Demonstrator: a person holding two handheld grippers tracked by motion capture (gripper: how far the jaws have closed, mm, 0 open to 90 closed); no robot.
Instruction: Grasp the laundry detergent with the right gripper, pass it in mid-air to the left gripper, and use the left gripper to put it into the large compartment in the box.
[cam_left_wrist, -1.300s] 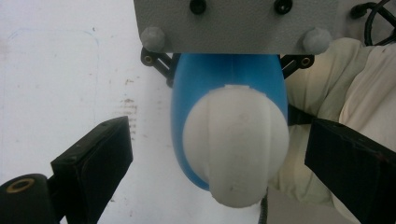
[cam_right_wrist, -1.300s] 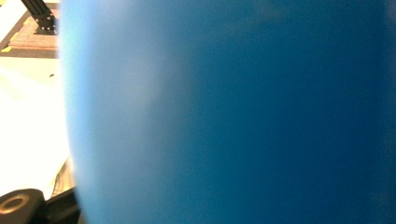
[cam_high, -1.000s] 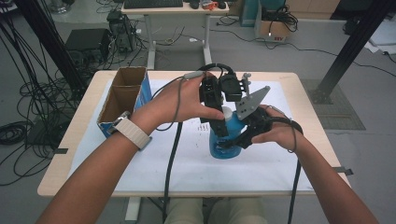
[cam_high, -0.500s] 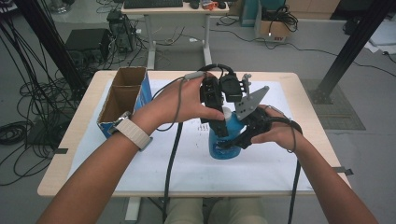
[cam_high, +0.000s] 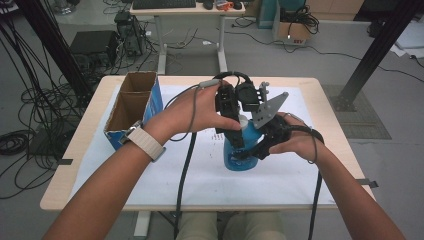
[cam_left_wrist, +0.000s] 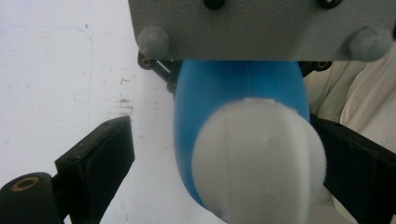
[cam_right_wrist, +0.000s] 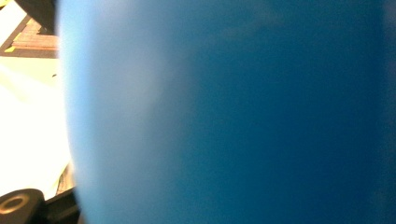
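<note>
Nothing is shifting from a second ago: the blue bottle (cam_high: 242, 150) is still standing mid-tabletop (cam_high: 320, 95) on the white sheet (cam_high: 200, 175). The left gripper (cam_high: 234, 132) is hovering over its white cap (cam_left_wrist: 257, 158), jaws apart around it. The right gripper (cam_high: 252, 150) is pressing against the bottle's side; whether it is clamped, I cannot tell. The cardboard box (cam_high: 131, 107) at the left edge is sitting open, apparently empty.
</note>
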